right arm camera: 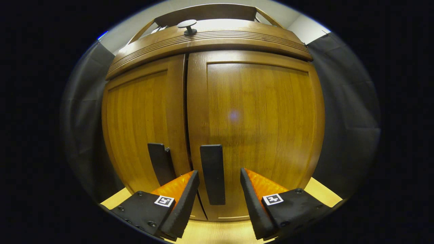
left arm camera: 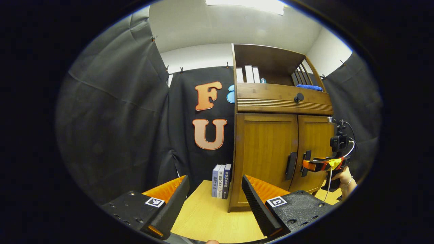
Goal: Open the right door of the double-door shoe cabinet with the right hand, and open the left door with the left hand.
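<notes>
A wooden double-door shoe cabinet (left arm camera: 271, 149) stands on a light wooden table, both doors closed. In the right gripper view, my right gripper (right arm camera: 217, 183) is open, its fingers on either side of the right door's dark vertical handle (right arm camera: 212, 173) without pressing it. The left door's handle (right arm camera: 161, 162) is just to its left. In the left gripper view, my left gripper (left arm camera: 215, 193) is open and holds nothing, well back from the cabinet and left of it. That view also shows the right gripper (left arm camera: 307, 165) at the right door's handle (left arm camera: 306, 162), beside the left door's handle (left arm camera: 291, 165).
Three upright books (left arm camera: 221, 181) stand against the cabinet's left side on the table (left arm camera: 210, 217). A drawer with a round knob (left arm camera: 298, 97) sits above the doors, under an open shelf with white items and a blue cloth (left arm camera: 309, 87). A hand (left arm camera: 346, 179) holds the right gripper.
</notes>
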Available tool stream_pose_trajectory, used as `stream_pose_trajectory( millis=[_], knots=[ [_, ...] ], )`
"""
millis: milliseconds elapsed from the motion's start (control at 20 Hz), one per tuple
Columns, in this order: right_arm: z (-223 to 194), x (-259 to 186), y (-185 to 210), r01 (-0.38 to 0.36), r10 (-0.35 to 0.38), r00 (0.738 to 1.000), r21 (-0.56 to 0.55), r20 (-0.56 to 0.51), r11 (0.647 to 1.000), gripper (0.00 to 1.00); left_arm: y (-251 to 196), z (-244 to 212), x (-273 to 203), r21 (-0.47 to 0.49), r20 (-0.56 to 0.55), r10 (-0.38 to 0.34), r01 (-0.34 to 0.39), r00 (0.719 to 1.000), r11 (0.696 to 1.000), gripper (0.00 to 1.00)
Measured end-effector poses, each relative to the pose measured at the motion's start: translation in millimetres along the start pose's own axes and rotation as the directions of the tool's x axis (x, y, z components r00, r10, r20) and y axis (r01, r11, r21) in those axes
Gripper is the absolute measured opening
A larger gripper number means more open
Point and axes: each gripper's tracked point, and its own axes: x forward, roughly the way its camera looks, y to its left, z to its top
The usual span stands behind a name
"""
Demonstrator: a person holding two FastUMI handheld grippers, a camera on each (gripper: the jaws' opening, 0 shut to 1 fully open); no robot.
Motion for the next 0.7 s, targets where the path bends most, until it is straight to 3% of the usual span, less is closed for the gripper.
stream_pose_trajectory(
  millis=[50, 100, 200, 250, 400, 500, 650, 700],
  knots=[
    [-2, 2, 0, 0.004, -0.004, 1.000, 0.004, -0.003, 1.000, 0.84, 0, -1, 0, 0.004, 0.000, 0.000, 0.000, 1.000, 1.000, 0.92],
    [-3, 5, 1, 0.004, -0.004, 1.000, 0.007, -0.007, 1.000, 0.72, 1, -1, 0, 0.006, 0.001, 0.001, -0.001, 1.000, 1.000, 0.92],
    [-5, 8, 3, 0.005, -0.005, 1.000, 0.012, -0.016, 1.000, 0.82, 2, -2, 1, 0.006, -0.001, -0.003, 0.003, 1.000, 1.000, 0.92],
    [-8, 11, 5, 0.005, -0.005, 1.000, 0.012, -0.020, 1.000, 0.67, 2, -3, 1, 0.004, -0.003, -0.005, 0.005, 1.000, 1.000, 0.92],
    [-10, 16, 7, 0.005, -0.004, 1.000, 0.016, -0.023, 1.000, 0.68, 3, -8, 1, -0.004, -0.013, -0.011, 0.011, 1.000, 1.000, 0.92],
    [-11, 20, 6, 0.016, -0.015, 1.000, 0.022, -0.027, 1.000, 0.46, 1, -12, 2, -0.014, -0.025, -0.020, 0.019, 1.000, 1.000, 0.92],
    [-14, 18, 7, 0.006, -0.004, 0.999, 0.039, -0.039, 0.999, 0.51, 3, -16, 2, -0.018, -0.034, -0.014, 0.014, 0.999, 1.000, 0.92],
    [-15, 21, 5, 0.005, -0.004, 0.999, 0.034, -0.047, 0.999, 0.41, 4, -16, 2, -0.017, -0.035, -0.010, 0.009, 0.999, 1.000, 0.94]
  ],
)
